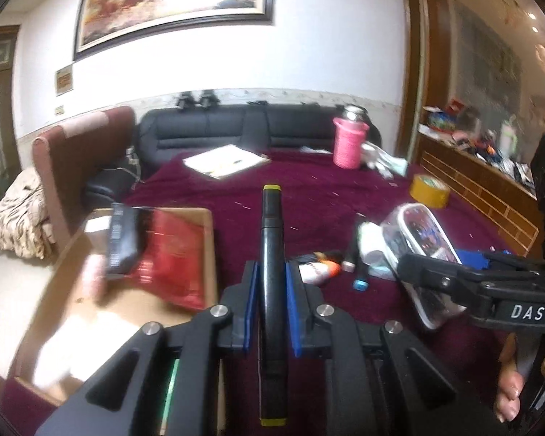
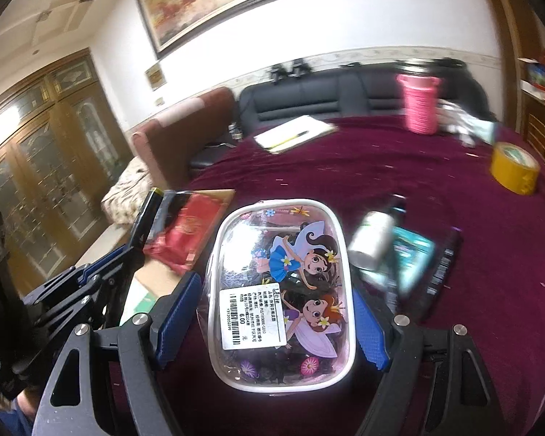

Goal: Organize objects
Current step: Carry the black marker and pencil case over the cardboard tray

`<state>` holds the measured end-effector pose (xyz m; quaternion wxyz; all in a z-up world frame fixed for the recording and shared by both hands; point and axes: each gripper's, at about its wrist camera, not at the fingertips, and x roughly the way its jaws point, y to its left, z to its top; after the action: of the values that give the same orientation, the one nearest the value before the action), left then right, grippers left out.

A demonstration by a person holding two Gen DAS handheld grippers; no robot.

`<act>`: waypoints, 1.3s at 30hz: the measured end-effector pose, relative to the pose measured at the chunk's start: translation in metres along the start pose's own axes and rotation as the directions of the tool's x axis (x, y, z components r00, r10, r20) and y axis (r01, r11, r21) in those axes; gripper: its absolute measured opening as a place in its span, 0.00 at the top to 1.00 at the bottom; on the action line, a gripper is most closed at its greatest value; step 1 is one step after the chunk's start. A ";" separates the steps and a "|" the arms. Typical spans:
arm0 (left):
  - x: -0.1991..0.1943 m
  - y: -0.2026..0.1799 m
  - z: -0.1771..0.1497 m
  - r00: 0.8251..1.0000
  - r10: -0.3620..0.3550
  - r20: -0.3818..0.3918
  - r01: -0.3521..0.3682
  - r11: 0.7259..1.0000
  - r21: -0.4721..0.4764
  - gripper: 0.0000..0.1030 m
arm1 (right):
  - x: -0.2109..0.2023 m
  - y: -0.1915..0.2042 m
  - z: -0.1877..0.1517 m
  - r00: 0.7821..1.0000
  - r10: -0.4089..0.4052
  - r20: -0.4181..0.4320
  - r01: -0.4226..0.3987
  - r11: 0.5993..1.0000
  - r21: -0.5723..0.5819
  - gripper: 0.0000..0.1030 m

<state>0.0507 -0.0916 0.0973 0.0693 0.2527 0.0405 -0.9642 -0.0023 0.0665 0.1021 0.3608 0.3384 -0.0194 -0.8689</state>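
Observation:
My left gripper [image 1: 272, 276] is shut on a black marker [image 1: 271, 232] with yellow-green ends, which points forward above the maroon tablecloth. To its left an open cardboard box [image 1: 209, 250] holds a red packet [image 1: 174, 254] and a black carton [image 1: 121, 239]. My right gripper [image 2: 274, 290] has its blue pads pressed on both sides of a clear white-rimmed pouch [image 2: 283, 290] printed with cartoon fairies. In the left wrist view the pouch [image 1: 423, 236] shows at the right, held by the right gripper's fingers [image 1: 436, 272]. The left gripper [image 2: 141, 232] shows at the left of the right wrist view.
Loose on the cloth lie a white bottle [image 2: 372, 239], a teal packet [image 2: 414, 258] and small tubes [image 1: 319, 269]. Farther back are a yellow tape roll [image 2: 514, 167], a pink cup [image 2: 419, 103] and a notebook [image 2: 296, 132]. A black sofa [image 1: 236, 127] stands beyond the table.

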 end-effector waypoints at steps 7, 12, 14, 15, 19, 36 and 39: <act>-0.014 0.082 0.002 0.994 0.109 -0.017 -0.110 0.989 -0.098 0.86 | 0.044 0.059 0.025 0.991 0.103 -0.083 -0.108 0.993 -0.056 0.19; -0.010 0.138 -0.004 0.984 0.151 -0.092 -0.164 0.974 -0.156 0.86 | 0.089 0.101 0.033 0.981 0.123 -0.152 -0.137 0.987 -0.083 0.19; -0.006 0.154 -0.006 0.981 0.155 -0.117 -0.173 0.970 -0.172 0.86 | 0.106 0.115 0.034 0.977 0.124 -0.172 -0.142 0.985 -0.094 0.19; -0.004 0.161 -0.007 0.979 0.157 -0.132 -0.179 0.967 -0.179 0.86 | 0.114 0.122 0.034 0.974 0.124 -0.188 -0.144 0.985 -0.099 0.19; 0.005 0.188 -0.010 0.977 0.125 -0.172 -0.163 0.960 -0.229 0.86 | 0.142 0.142 0.032 0.969 0.103 -0.223 -0.133 0.983 -0.125 0.19; 0.045 0.205 -0.022 0.959 0.062 -0.278 -0.136 0.957 -0.255 0.86 | 0.198 0.148 0.027 0.949 0.064 -0.309 -0.102 0.989 -0.107 0.17; 0.046 0.206 -0.024 0.954 0.078 -0.291 -0.154 0.956 -0.248 0.85 | 0.203 0.140 0.026 0.935 0.083 -0.345 -0.112 0.991 -0.067 0.16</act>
<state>0.0543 -0.2979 0.0443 0.1535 0.3757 0.1648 -0.8990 -0.0359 -0.1728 0.0446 0.4153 0.4668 0.0638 -0.7781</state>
